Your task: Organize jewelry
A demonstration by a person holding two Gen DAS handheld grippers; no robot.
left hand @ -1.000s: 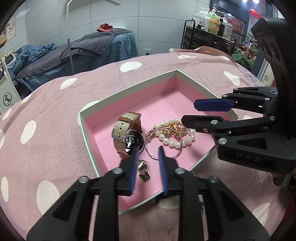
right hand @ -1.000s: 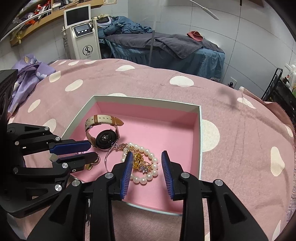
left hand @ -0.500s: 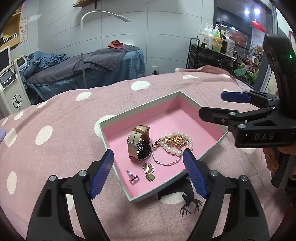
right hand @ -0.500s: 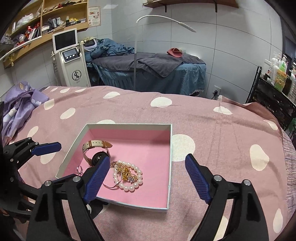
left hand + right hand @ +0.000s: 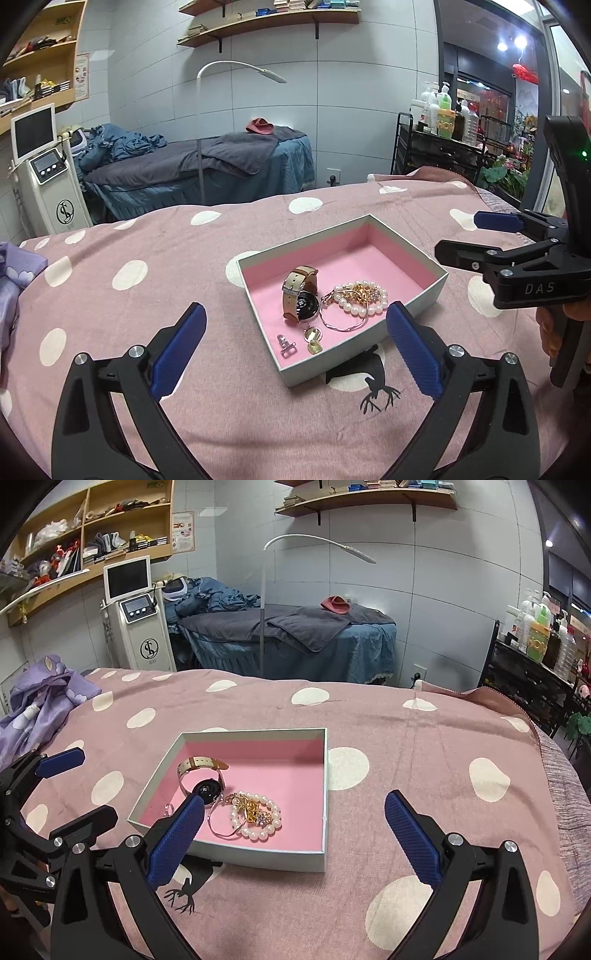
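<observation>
Pink dotted bedcover [image 5: 184, 406]; box [image 5: 424, 295] at frame centre; my left gripper [image 5: 295, 347] and right gripper [image 5: 293, 834] opening, empty. Risk: pearl bracelet [image 5: 364, 299] snagging the thin bangle [image 5: 341, 325].

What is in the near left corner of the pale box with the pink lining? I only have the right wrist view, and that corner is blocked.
Observer: Two small gold-framed, yellow-green charms lie on the lining of the pale pink-lined box in that corner.
Operator: Anything else beside them?
Observer: Yes, a small silver clasp. It lies apart from the charms, closer to the box's wall.
</observation>
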